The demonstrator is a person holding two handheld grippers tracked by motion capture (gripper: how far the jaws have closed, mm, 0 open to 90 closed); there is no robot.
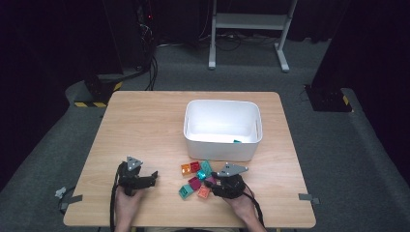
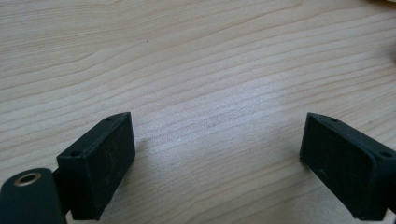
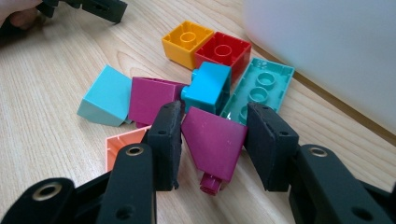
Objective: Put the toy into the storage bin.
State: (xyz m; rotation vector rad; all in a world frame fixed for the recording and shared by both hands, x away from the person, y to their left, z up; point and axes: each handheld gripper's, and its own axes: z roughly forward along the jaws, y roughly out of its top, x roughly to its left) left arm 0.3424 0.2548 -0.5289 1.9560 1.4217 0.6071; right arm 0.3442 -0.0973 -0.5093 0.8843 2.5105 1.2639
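My right gripper (image 3: pixel 212 140) sits low over the pile of toy blocks at the near edge of the table (image 1: pixel 145 125), and its jaws stand on either side of a magenta sloped block (image 3: pixel 215 142); the left pad looks to be against the block's edge and the right pad close to its other edge, but I cannot tell whether they press on it yet. From that block, a second magenta block (image 3: pixel 149 99) lies at about ten o'clock, touching a light blue wedge (image 3: pixel 105 95) further out the same way. A blue block (image 3: pixel 208 87) stands just beyond at twelve o'clock, with a long teal plate (image 3: pixel 261 88) leaning beside it at one o'clock. Beyond those, an orange block (image 3: pixel 187 42) and a red block (image 3: pixel 223 52) sit side by side, touching. A salmon-coloured piece (image 3: pixel 122 144) pokes out at nine o'clock behind my left jaw. The white bin (image 1: pixel 222 128) stands just beyond the pile, at twelve o'clock in the high view, with something small and teal (image 1: pixel 237 141) inside against its near wall. My left gripper (image 2: pixel 217 154) rests well apart at nine o'clock from the pile, jaws spread wide over bare wood.
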